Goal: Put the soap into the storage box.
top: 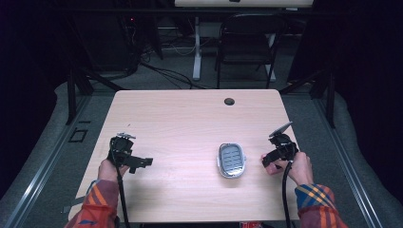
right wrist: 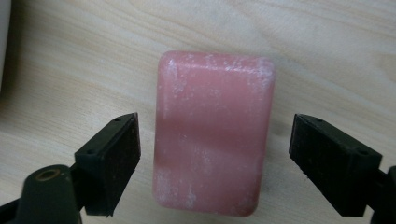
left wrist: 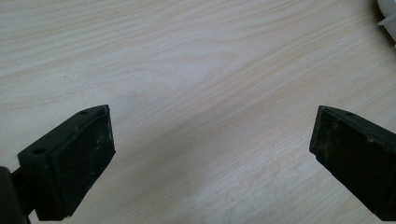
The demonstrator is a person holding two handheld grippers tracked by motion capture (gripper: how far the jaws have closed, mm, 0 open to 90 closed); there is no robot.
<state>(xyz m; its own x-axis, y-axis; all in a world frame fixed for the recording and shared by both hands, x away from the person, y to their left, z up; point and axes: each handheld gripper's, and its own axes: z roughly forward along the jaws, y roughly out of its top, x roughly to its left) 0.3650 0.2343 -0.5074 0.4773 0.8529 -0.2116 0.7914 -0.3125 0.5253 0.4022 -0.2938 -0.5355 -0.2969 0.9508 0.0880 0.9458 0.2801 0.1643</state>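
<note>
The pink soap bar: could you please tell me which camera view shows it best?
The right gripper view: the pink soap bar lies flat on the table between the open jaws of the right gripper, untouched. In the high view the right gripper covers its spot. The left gripper view looks at bare wood.

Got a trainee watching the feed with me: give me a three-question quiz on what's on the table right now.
1. True or false: the right gripper is clamped on the pink soap bar.
2. What lies between the two grippers on the table in the high view?
3. The left gripper has between its jaws: A) soap B) bare wood C) a dish.

Key: 1 false, the jaws stand apart on either side of it; 2 the grey soap dish; 3 B.
</note>
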